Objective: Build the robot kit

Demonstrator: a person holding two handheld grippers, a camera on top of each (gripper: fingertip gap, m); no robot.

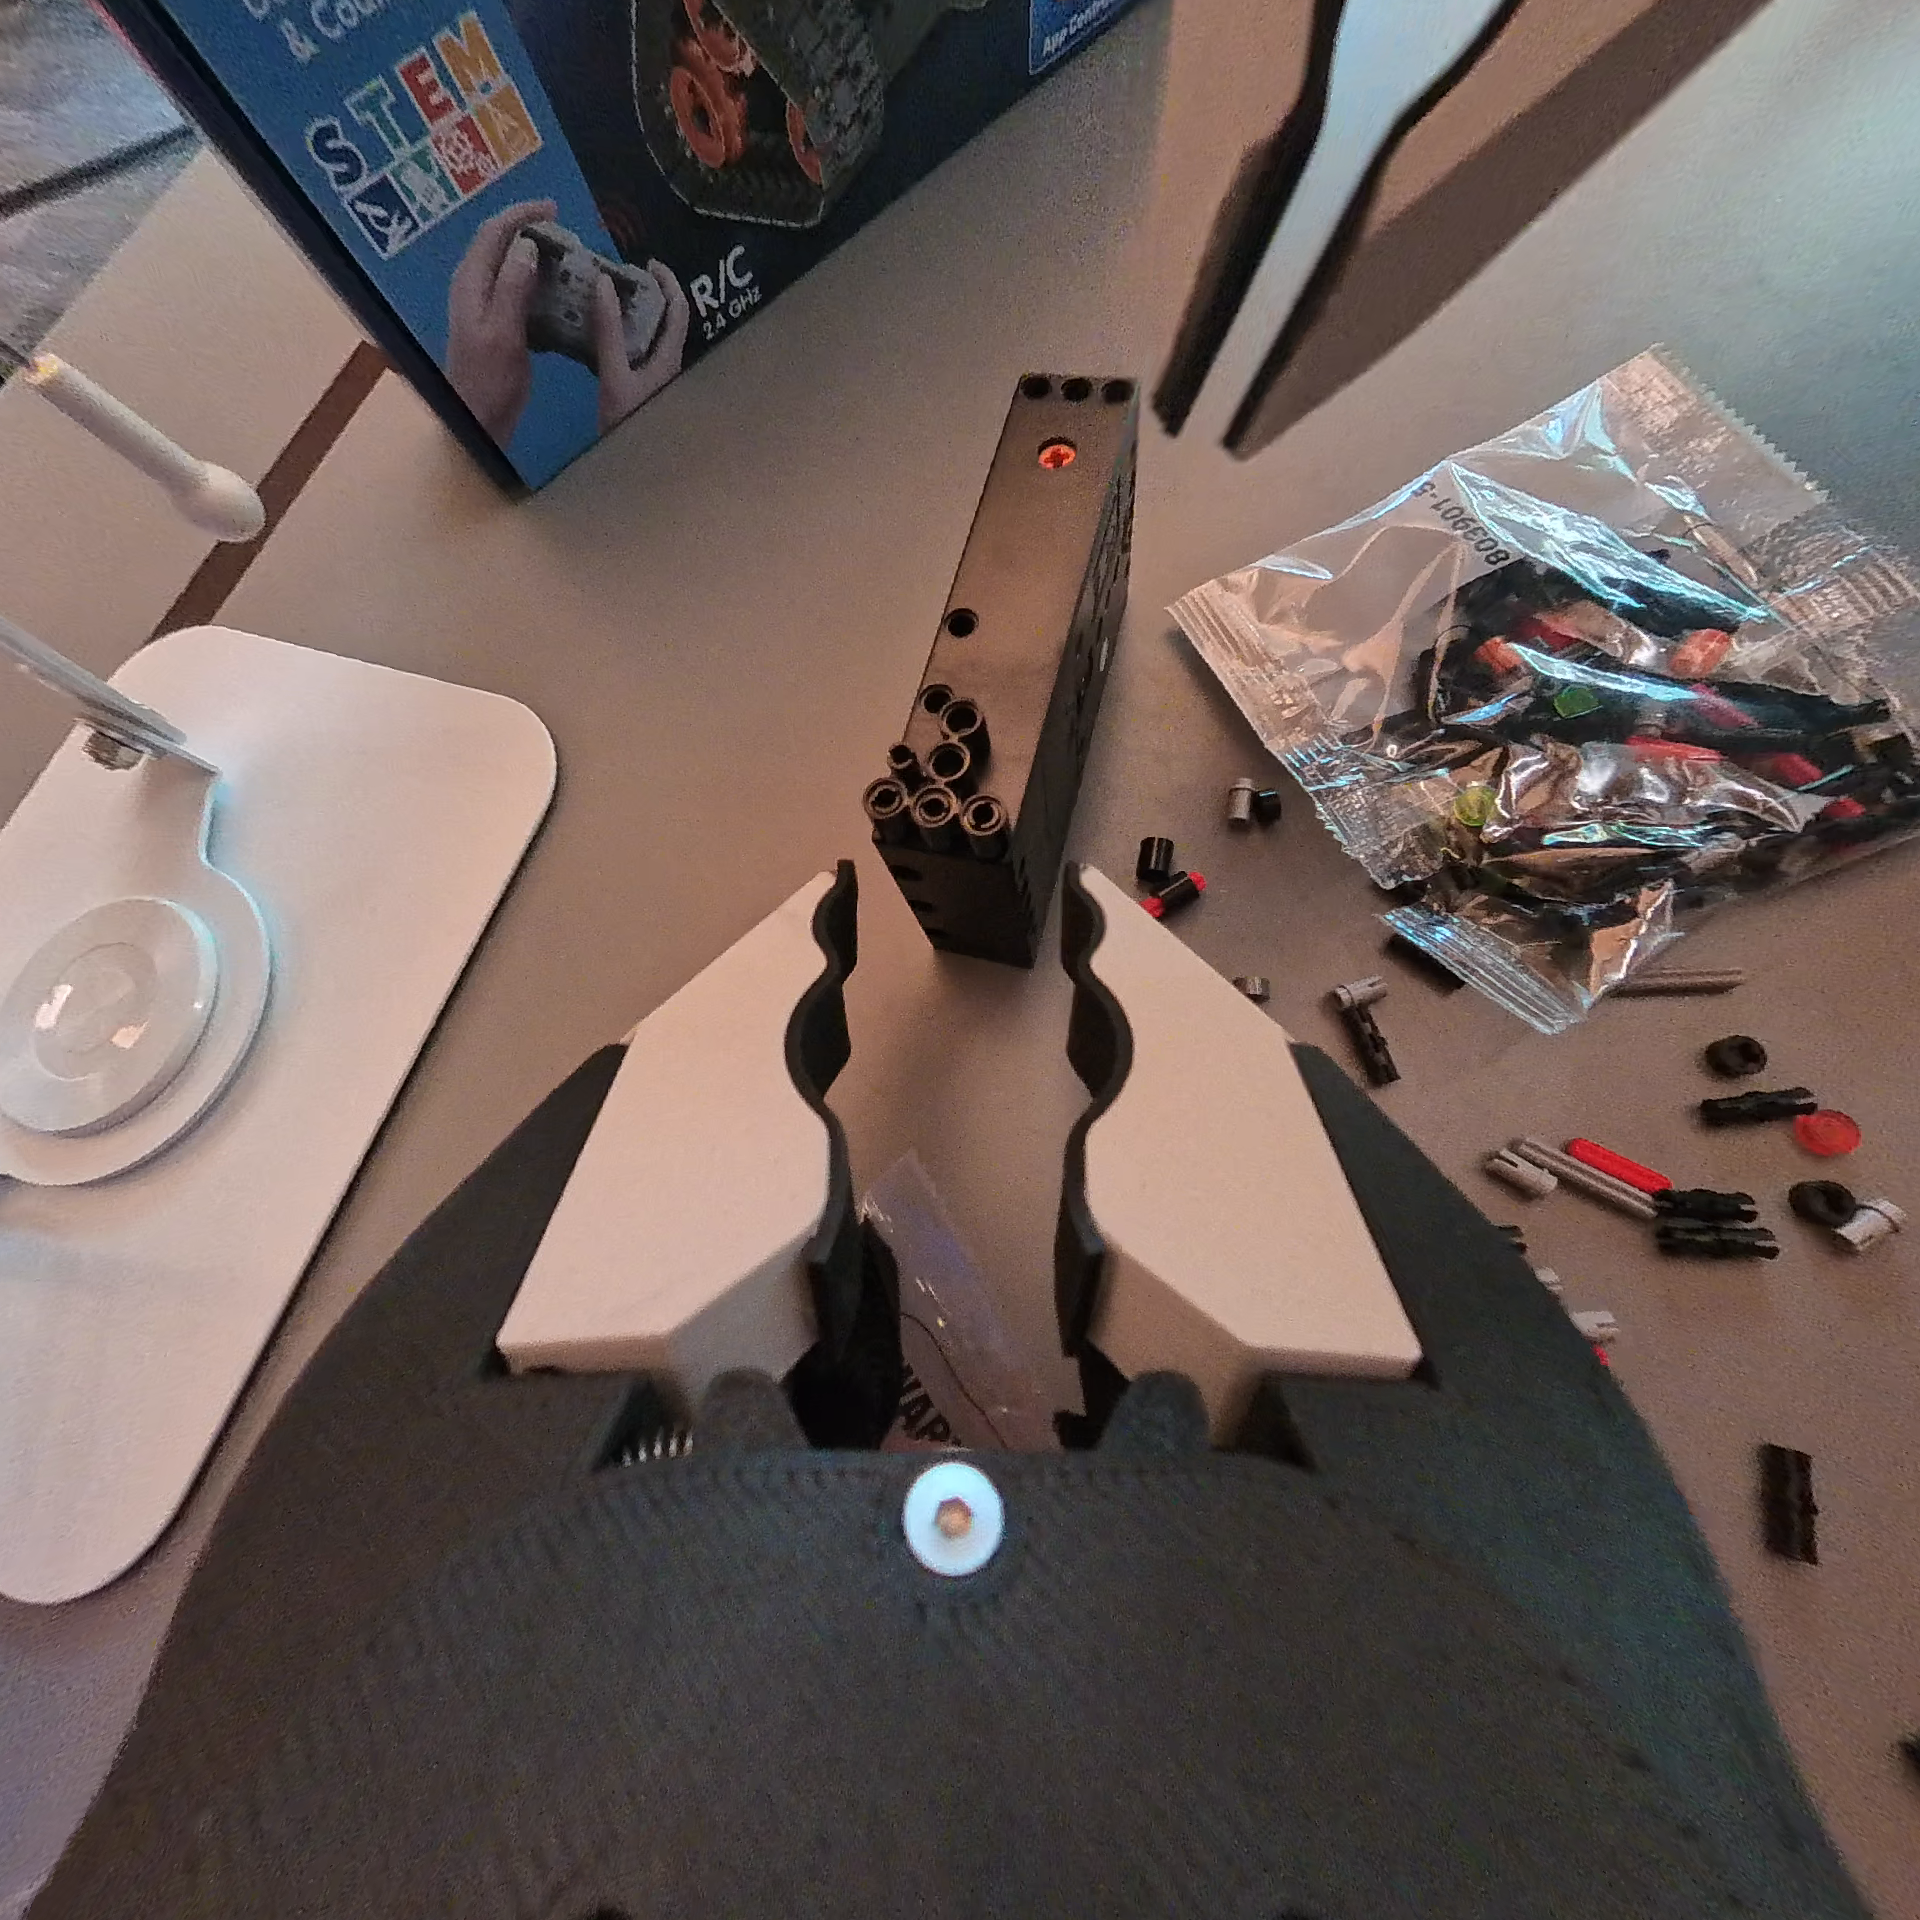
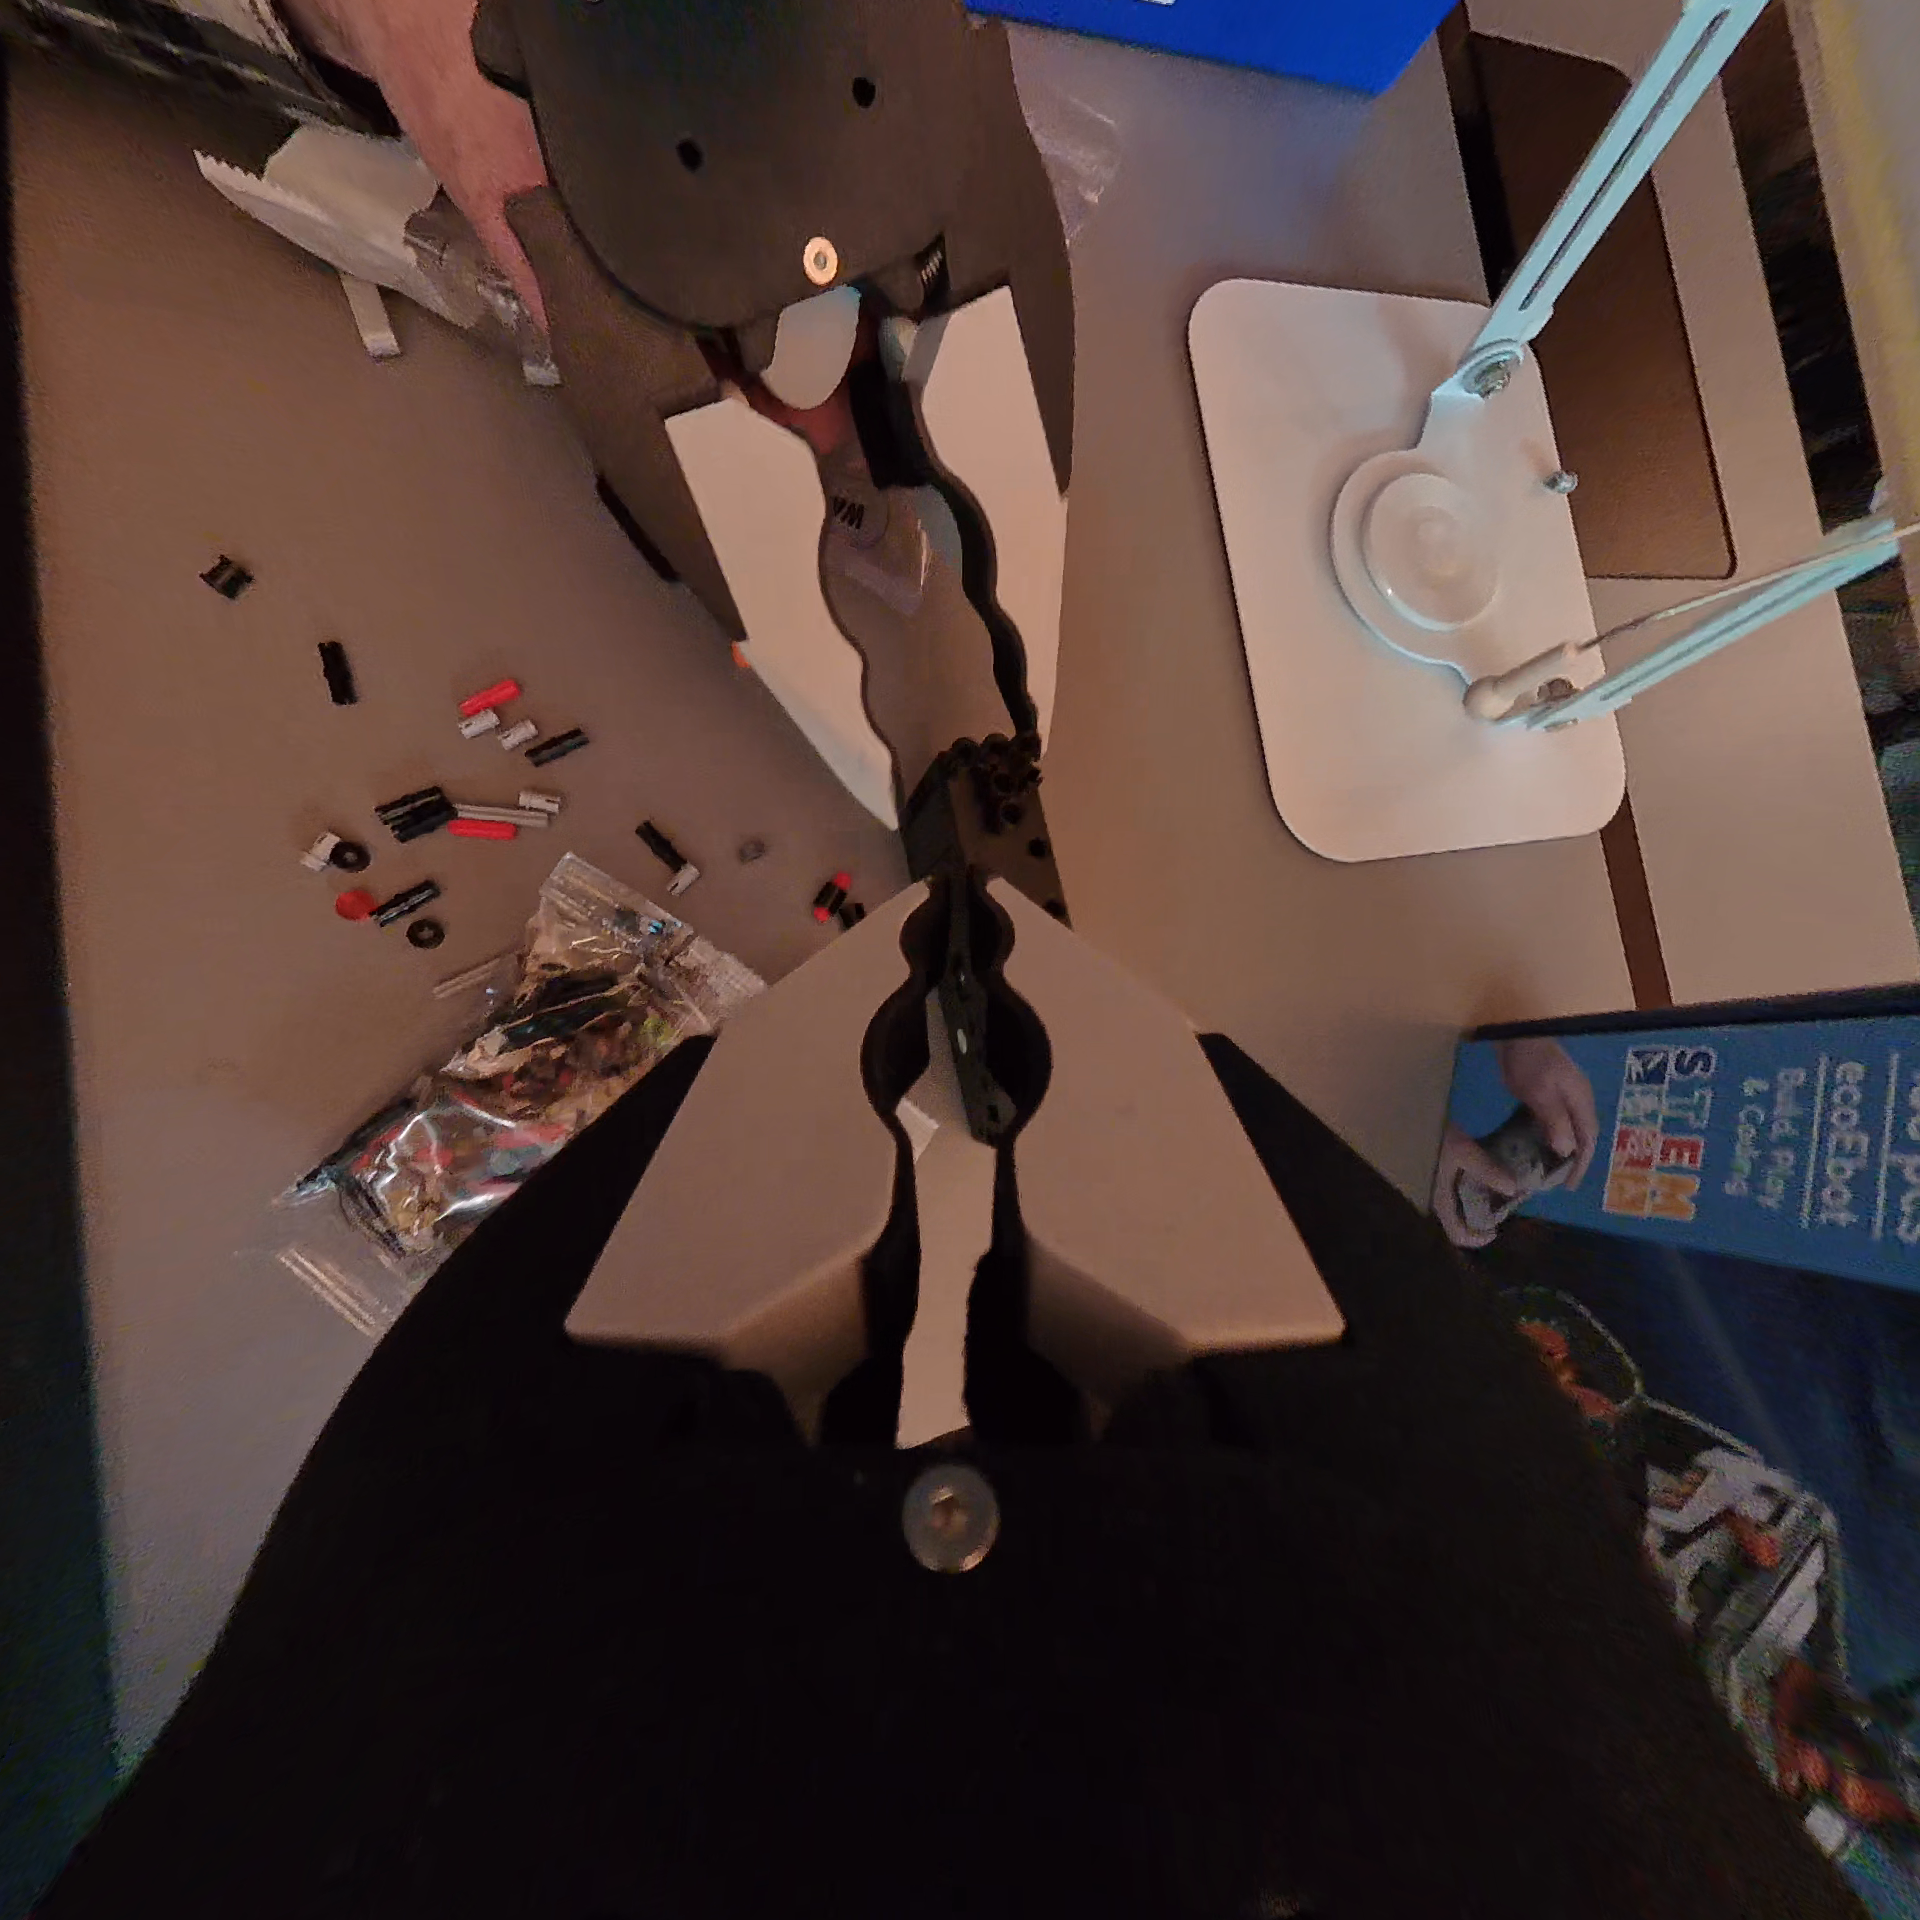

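**Long Black Block Sits Between 2 Tools**

The long black block (image 1: 1029, 644) stands on its thin edge on the worktop (image 1: 675, 623). It has round holes in it, and a bunch of little black tubes is stuck on at one end.

The left tool (image 1: 961, 876) has its 2 fingers apart. The end of the block with the tubes sits right at the gap between the fingertips. From there the long way of the block runs straight away from the left tool. I cannot tell if the fingers touch it.

The right tool (image 2: 961, 894) comes in from the other side and looks down over the far end of the block. Its 2 fingers are almost together, with only a thin gap. Part of the block shows through that gap. I cannot tell if the fingers squeeze the block or just hang beside it. In the left wrist view the tips look just to the side of the far end.

So the block lies in a line between the 2 tools, one end by each.

To the right of the block, as the left tool sees it, lie a clear bag (image 1: 1558, 707) of small parts and loose little pieces (image 1: 1621, 1174) in black, grey and red. A blue box (image 1: 436, 208) stands behind, and a white lamp base (image 1: 312, 831) rests on the left.
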